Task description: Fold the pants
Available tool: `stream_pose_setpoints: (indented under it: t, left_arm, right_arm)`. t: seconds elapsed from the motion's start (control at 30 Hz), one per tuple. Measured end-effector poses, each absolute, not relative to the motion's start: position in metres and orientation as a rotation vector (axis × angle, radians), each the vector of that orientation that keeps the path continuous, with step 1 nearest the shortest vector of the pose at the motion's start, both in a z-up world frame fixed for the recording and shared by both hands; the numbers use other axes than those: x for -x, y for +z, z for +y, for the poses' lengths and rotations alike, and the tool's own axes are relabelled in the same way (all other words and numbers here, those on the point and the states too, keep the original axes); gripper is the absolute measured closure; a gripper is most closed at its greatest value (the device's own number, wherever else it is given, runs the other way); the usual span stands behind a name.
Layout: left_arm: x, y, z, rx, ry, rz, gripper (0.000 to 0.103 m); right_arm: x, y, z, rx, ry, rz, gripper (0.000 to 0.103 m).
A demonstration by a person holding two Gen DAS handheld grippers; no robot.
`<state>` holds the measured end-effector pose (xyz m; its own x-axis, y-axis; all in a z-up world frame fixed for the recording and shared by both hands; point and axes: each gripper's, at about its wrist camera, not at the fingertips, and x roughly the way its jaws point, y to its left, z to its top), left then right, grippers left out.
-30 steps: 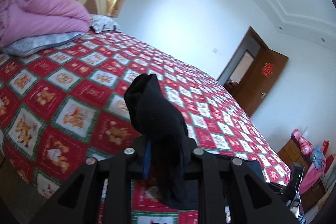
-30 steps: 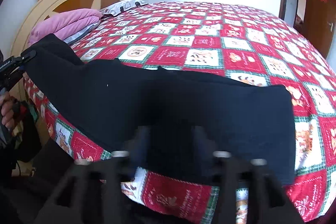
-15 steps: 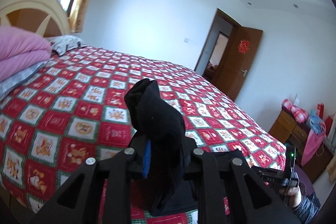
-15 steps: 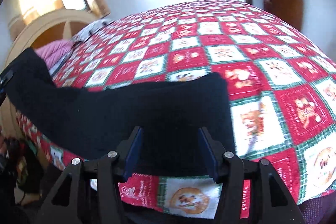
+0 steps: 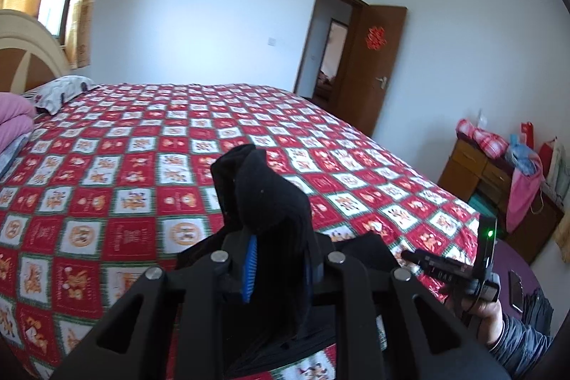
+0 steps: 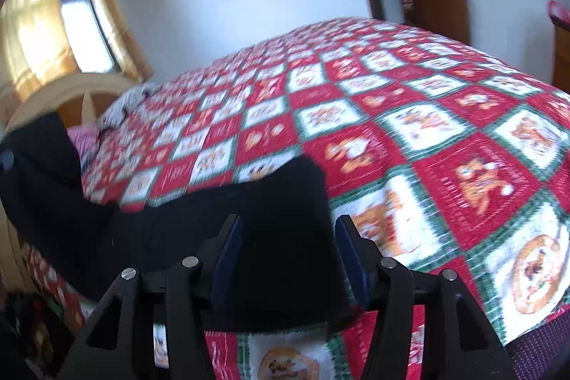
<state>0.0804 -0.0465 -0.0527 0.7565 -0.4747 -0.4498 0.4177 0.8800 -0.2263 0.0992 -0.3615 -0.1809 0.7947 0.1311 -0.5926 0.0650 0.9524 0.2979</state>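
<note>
The black pants lie along the near edge of the bed, over a red and white patchwork quilt. My left gripper is shut on a bunched end of the pants and holds it lifted above the bed. That lifted end shows at the far left of the right wrist view. My right gripper is open, its jaws either side of the pants' other end near the bed's front edge. The right gripper also shows in the left wrist view.
A pink duvet and a pillow lie at the headboard. A brown door stands open beyond the bed. A wooden dresser with clothes stands to the right.
My left gripper has swung right with the pants end, toward the right gripper. My right gripper has opened and let go of the pants, which now cover less of the bed.
</note>
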Motion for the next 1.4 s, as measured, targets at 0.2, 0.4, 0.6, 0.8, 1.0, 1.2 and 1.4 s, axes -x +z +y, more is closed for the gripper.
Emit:
stream_pose_setpoints:
  t: [0.2, 0.4, 0.6, 0.8, 1.0, 1.2, 1.4]
  left_arm:
    - [-0.086, -0.053, -0.083, 0.073, -0.549, 0.547, 0.082]
    - [-0.096, -0.062, -0.121, 0.013, -0.585, 0.589, 0.083]
    - [-0.104, -0.076, -0.157, -0.054, -0.622, 0.634, 0.083]
    - [-0.105, -0.084, -0.197, -0.150, -0.651, 0.647, 0.083]
    - [-0.106, -0.114, -0.233, -0.277, -0.654, 0.669, 0.083]
    - [-0.094, -0.151, -0.254, -0.363, -0.671, 0.682, 0.079]
    - [-0.074, -0.144, -0.242, -0.304, -0.728, 0.632, 0.038]
  right_arm:
    - [-0.096, -0.180, -0.394, -0.409, -0.071, 0.616, 0.047]
    - [-0.100, -0.187, -0.397, -0.440, -0.057, 0.633, 0.047]
    - [-0.099, -0.187, -0.400, -0.453, -0.067, 0.609, 0.047]
    - [-0.099, -0.193, -0.415, -0.512, -0.101, 0.604, 0.047]
    - [-0.100, -0.197, -0.424, -0.551, -0.110, 0.612, 0.047]
    - [-0.102, -0.202, -0.423, -0.566, -0.094, 0.629, 0.047]
    - [-0.098, -0.202, -0.427, -0.562, -0.118, 0.606, 0.047]
